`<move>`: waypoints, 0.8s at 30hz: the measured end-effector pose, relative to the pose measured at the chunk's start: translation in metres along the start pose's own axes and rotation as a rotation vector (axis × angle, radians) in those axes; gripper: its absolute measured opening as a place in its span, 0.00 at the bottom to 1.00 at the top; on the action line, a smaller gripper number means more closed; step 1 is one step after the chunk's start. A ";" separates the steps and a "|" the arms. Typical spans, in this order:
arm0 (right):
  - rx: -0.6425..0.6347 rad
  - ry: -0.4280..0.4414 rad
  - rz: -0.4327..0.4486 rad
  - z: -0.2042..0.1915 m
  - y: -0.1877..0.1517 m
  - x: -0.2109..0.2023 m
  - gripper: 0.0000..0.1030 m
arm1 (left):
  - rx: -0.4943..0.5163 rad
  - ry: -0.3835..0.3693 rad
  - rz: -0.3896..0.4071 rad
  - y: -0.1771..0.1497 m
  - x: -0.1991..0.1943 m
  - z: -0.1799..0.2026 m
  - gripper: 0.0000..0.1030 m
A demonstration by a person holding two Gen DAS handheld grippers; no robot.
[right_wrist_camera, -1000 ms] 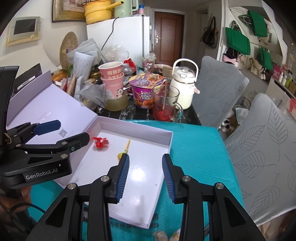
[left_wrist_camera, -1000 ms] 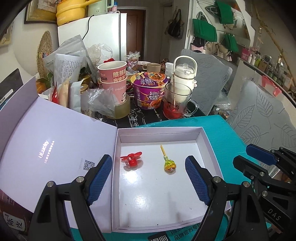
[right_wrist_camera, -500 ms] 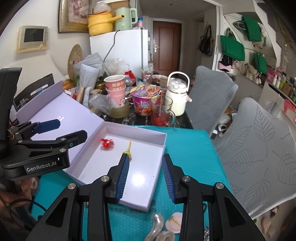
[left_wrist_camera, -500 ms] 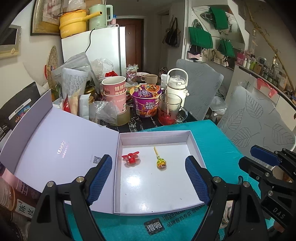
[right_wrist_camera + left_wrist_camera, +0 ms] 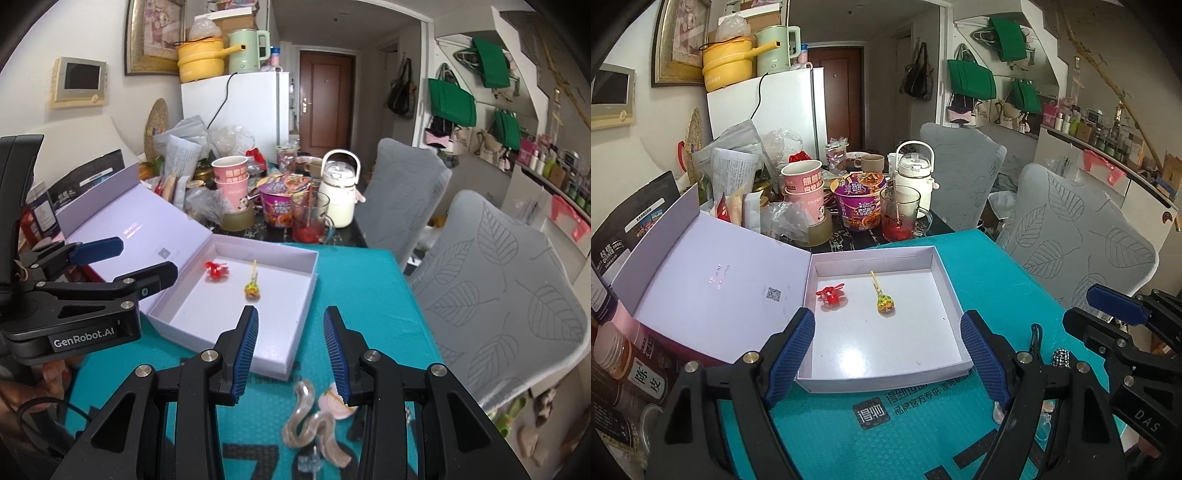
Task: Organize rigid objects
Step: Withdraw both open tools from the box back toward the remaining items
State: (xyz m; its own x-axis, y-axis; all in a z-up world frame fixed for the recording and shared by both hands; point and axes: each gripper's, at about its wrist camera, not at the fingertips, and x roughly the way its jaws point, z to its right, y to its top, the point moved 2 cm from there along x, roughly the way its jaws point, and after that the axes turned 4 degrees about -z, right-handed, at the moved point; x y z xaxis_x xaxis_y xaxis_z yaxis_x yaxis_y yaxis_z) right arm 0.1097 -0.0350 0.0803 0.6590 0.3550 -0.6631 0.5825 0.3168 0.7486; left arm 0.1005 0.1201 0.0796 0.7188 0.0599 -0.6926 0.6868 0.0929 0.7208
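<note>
An open white box (image 5: 955,314) (image 5: 303,277) lies on the teal mat. In it lie a red hair clip (image 5: 830,295) (image 5: 216,270) and a green-yellow lollipop (image 5: 885,303) (image 5: 252,289). My left gripper (image 5: 886,354) is open and empty, above the box's near edge. My right gripper (image 5: 291,354) is open and empty, above the box's near right corner. Below it lie a clear wavy clip (image 5: 308,417) and a pink-white shell-like piece (image 5: 334,404). A black cord (image 5: 1036,338) and a checkered item (image 5: 1061,356) lie right of the box.
The box lid (image 5: 713,273) stands open at the left. Behind the box stand pink cups (image 5: 803,188), a purple noodle bowl (image 5: 860,201), a glass mug (image 5: 899,214) and a white kettle (image 5: 916,173). Jars (image 5: 617,354) stand at the left. Grey chairs (image 5: 1078,240) stand right.
Both grippers have pulled back and up from the box, so it looks smaller. The clips on the mat have come into the right wrist view. Both jaws stay open.
</note>
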 end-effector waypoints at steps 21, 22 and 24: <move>0.069 -0.069 -0.015 0.019 -0.087 -0.064 0.36 | 0.123 -0.119 -0.009 -0.068 -0.042 0.070 0.79; 0.075 -0.073 -0.018 0.021 -0.091 -0.065 0.36 | 0.125 -0.127 -0.013 -0.072 -0.041 0.073 0.79; 0.090 -0.084 -0.026 0.025 -0.100 -0.067 0.36 | 0.127 -0.141 -0.023 -0.078 -0.039 0.078 0.79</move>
State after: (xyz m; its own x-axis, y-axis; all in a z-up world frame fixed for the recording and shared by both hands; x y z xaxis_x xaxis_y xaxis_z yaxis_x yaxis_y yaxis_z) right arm 0.0188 -0.1124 0.0499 0.6782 0.2718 -0.6828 0.6381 0.2432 0.7305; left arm 0.0272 0.0329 0.0530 0.7043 -0.0817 -0.7052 0.7051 -0.0345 0.7083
